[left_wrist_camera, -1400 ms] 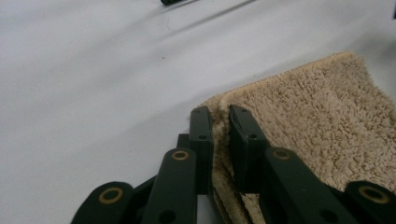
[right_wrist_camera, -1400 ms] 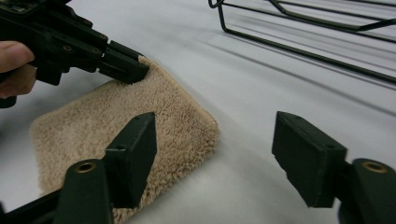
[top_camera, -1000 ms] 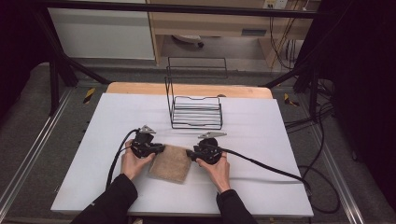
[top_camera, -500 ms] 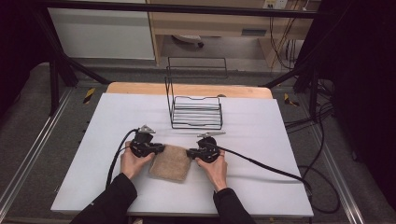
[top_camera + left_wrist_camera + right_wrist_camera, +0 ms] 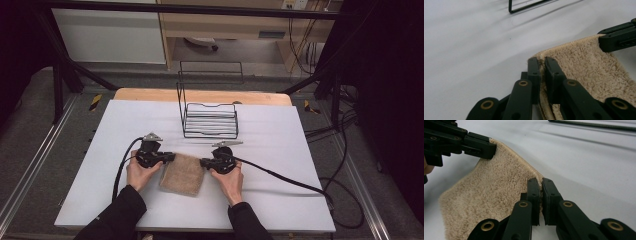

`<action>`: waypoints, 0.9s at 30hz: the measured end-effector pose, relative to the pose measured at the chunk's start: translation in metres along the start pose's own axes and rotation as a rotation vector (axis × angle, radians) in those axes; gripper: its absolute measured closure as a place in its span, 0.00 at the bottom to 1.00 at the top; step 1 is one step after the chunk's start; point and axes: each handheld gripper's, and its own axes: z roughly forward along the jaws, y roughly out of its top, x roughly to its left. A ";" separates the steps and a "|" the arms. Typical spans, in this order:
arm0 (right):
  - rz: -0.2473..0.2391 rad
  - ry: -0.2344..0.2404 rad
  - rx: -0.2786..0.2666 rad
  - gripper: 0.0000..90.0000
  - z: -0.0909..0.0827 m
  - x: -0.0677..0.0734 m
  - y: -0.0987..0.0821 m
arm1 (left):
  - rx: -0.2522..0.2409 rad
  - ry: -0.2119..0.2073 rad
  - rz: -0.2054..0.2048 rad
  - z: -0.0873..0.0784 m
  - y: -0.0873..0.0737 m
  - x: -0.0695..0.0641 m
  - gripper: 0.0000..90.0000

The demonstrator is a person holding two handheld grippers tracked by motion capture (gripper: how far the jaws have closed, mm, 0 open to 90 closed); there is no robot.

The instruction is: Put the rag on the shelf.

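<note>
Overhead, the high view is showing a person's two hands resting on a white table (image 5: 280,150), each working a black gripper at one far corner of a beige towel (image 5: 183,173) that is lying folded flat between them, near the table's front edge. The left gripper (image 5: 171,157) is biting the towel's far left corner and the right gripper (image 5: 202,162) its far right corner, their tips pointing toward each other. A black wire rack (image 5: 210,119) is standing farther back on the table, well apart from the towel, and cables are trailing from both grippers. Next, in the left gripper view, the left gripper (image 5: 542,65) is pinching the towel's (image 5: 586,67) corner edge; its jaws have just been closing and are standing narrow with the fleecy hem squeezed between them, while the other gripper is gripping the opposite corner at the upper right. Finally, in the right gripper view, the right gripper (image 5: 541,185) is clamping its own corner of the towel (image 5: 489,192), its jaws nearly together on the pile, and the other gripper is holding the far corner at the upper left.
</note>
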 end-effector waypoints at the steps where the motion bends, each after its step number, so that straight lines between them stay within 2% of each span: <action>1: -0.006 0.003 -0.008 0.95 -0.002 0.001 0.001 | -0.009 0.003 0.007 -0.002 0.000 -0.001 0.92; 7: -0.045 0.027 -0.051 0.95 -0.014 0.006 0.003 | -0.055 0.003 0.037 -0.017 0.001 -0.007 0.92; 19: -0.133 0.030 -0.097 0.95 -0.029 0.020 0.009 | -0.115 0.001 0.048 -0.035 0.000 -0.015 0.92; 27: -0.152 0.038 -0.120 0.95 -0.035 0.023 0.010 | -0.144 0.010 0.067 -0.046 0.000 -0.022 0.92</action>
